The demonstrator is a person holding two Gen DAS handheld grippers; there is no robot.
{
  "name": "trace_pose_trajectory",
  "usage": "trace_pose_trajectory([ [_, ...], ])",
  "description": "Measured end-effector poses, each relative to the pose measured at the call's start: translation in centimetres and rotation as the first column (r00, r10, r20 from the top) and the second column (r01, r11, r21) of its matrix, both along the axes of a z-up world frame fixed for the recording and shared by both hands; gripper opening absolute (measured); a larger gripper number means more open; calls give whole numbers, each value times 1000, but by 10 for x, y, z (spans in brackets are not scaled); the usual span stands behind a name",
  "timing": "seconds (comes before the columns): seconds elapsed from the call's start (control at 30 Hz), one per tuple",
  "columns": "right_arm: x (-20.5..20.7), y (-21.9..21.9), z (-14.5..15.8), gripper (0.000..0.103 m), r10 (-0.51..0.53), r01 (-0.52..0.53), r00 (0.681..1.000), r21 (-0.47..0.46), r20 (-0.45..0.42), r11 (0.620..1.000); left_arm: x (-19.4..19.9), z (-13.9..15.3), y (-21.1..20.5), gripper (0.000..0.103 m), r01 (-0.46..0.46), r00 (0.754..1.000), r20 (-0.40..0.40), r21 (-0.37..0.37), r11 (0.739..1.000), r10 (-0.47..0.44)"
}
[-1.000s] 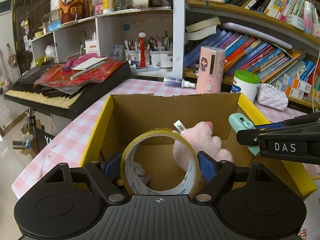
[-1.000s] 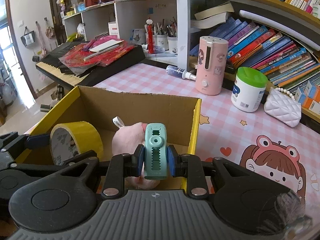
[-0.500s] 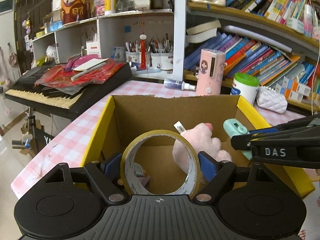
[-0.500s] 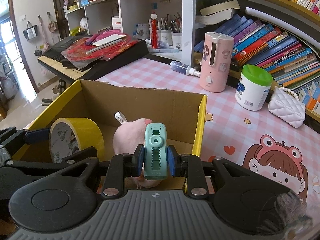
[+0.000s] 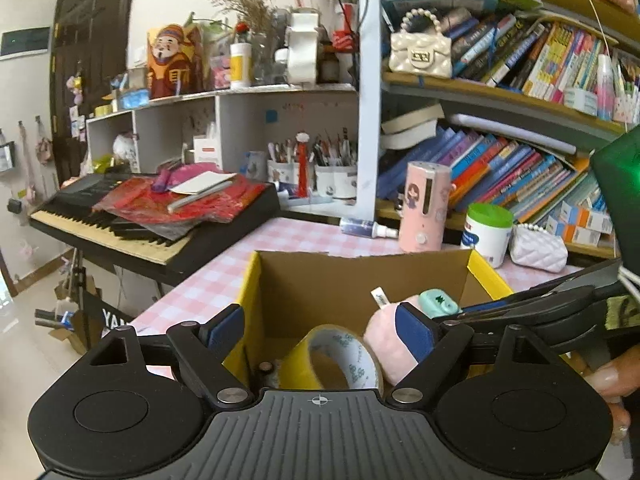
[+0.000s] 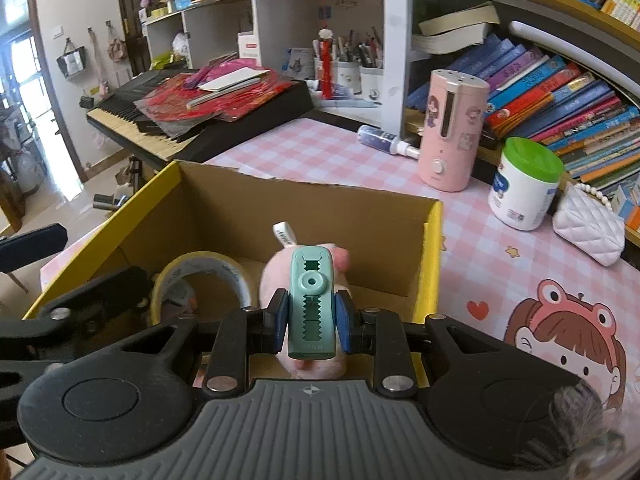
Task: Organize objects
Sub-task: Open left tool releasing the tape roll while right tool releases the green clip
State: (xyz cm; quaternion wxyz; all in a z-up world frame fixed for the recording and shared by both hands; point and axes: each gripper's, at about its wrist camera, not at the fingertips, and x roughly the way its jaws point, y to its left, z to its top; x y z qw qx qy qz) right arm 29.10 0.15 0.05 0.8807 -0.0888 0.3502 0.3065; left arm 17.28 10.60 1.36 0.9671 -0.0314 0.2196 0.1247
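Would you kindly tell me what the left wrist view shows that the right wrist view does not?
Only the left wrist view shows the open left hand-held gripper and a cream quilted handbag on the upper shelf. Only the right wrist view shows the cartoon girl print on the tablecloth. Both show the yellow-edged cardboard box, the yellow tape roll, the pink plush toy and the teal plastic clip clamped in the right hand-held gripper.

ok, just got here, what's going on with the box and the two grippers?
A person is sorting small items into a cardboard box on the pink checked table. The right gripper is shut on a teal clip-like gadget, held over the box. The left gripper is open and empty; the yellow tape roll lies in the box below it, beside a pink plush toy.
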Motion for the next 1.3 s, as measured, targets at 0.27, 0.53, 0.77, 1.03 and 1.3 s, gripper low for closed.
trace_pose_trajectory([
  [0.27, -4, 16, -12, 23, 44, -45, 999, -82, -19, 996, -17, 3, 7, 85, -46, 999, 8, -6, 999, 46],
  [0.53, -4, 22, -23, 23, 56, -62, 997, -141, -51, 988, -27, 2, 14, 86, -72, 997, 4, -15, 997, 72],
  [0.77, -5, 27, -26, 23, 59, -69, 996, -190, -60, 979, -33, -1, 16, 86, -85, 996, -20, -28, 996, 84],
  [1.03, -10, 24, -26, 23, 44, -56, 996, -181, -72, 982, -40, 0, 18, 89, -98, 995, -23, -35, 995, 97],
  [1.3, -27, 21, -16, 29, 23, -26, 999, -146, -28, 989, -49, 3, 21, 93, -113, 993, -25, -47, 993, 112],
])
